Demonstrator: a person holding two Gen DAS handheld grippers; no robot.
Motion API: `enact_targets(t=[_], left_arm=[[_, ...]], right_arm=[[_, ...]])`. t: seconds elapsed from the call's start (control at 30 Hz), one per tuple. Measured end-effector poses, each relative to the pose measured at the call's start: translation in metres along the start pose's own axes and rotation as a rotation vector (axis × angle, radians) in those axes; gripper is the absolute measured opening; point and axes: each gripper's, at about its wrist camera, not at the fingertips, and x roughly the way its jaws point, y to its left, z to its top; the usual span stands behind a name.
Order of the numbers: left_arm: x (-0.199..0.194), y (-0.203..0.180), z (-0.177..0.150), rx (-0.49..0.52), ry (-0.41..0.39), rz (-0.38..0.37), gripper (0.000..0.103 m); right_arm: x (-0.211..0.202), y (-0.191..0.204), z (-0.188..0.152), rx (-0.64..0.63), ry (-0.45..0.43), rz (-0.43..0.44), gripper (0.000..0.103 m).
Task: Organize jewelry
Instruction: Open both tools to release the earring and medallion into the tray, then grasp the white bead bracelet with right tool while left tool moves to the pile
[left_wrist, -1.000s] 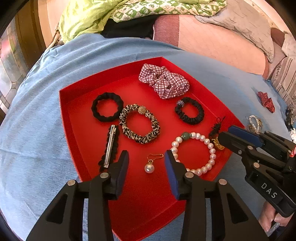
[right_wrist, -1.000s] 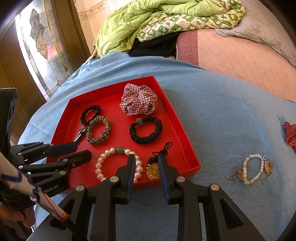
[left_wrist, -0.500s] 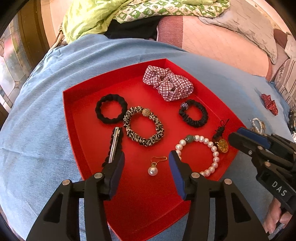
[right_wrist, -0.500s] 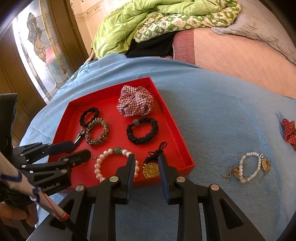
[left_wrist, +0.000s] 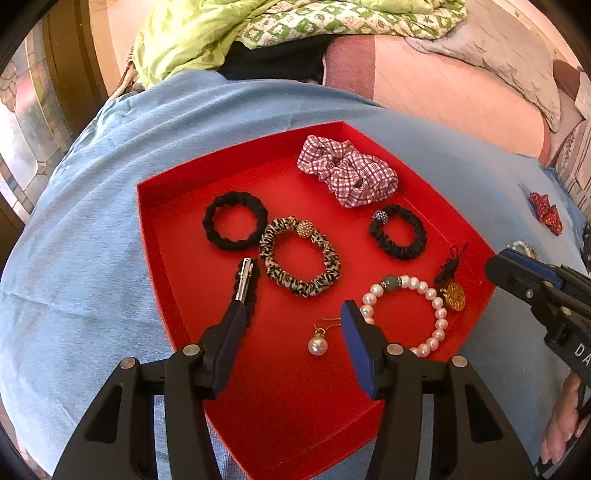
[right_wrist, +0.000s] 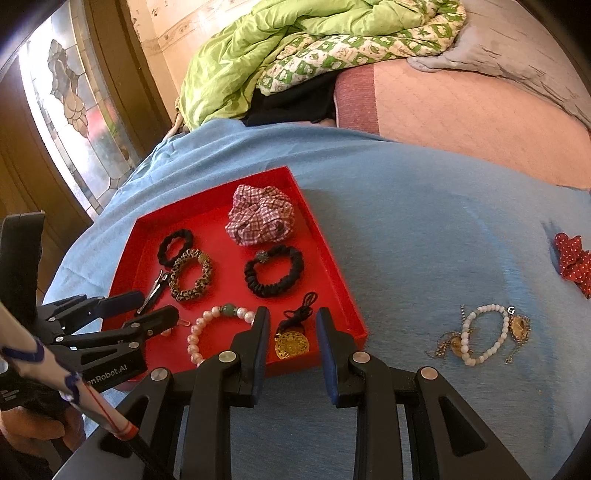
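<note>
A red tray (left_wrist: 147, 206) on the blue cloth holds a plaid scrunchie (left_wrist: 347, 175), a black scrunchie (left_wrist: 234, 221), a leopard scrunchie (left_wrist: 299, 258), a beaded black scrunchie (left_wrist: 399, 232), a hair clip (left_wrist: 245, 280), a pearl bracelet (left_wrist: 440, 314), a gold pendant (left_wrist: 454, 295) and a pearl earring (left_wrist: 317, 345). My left gripper (left_wrist: 291, 317) hovers over the tray's near part. Its jaws are opening, and the earring lies loose on the tray floor below the gap. My right gripper (right_wrist: 291, 321) stands open above the tray's near right corner, with the pendant (right_wrist: 291, 345) lying untouched beneath it.
On the cloth right of the tray (right_wrist: 332, 280) lie a white bead bracelet with gold chains (right_wrist: 466, 326) and a red dotted bow (right_wrist: 572, 258). A green quilt (right_wrist: 258, 55) and a pink mattress (right_wrist: 461, 103) are behind. A stained-glass window (right_wrist: 74, 110) is at the left.
The left gripper's jaws have spread wider apart while the pearl earring stays lying in the tray. The right gripper keeps the same narrow gap and has barely shifted.
</note>
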Motion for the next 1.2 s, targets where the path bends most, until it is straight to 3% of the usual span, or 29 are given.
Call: enact_targets(t=[0.77,1.2], left_arm=[[-0.002,-0.017,0.005,0.024,-0.016,0.011,0.056],[-0.008,-0.048,0.013,0.068,-0.054,-0.030,0.056]], right_arm=[[-0.015,-0.013,0.002,0.033,-0.010,0.002,0.028],[-0.044,-0.075,0.010,0.171,-0.040,-0.031,0.028]])
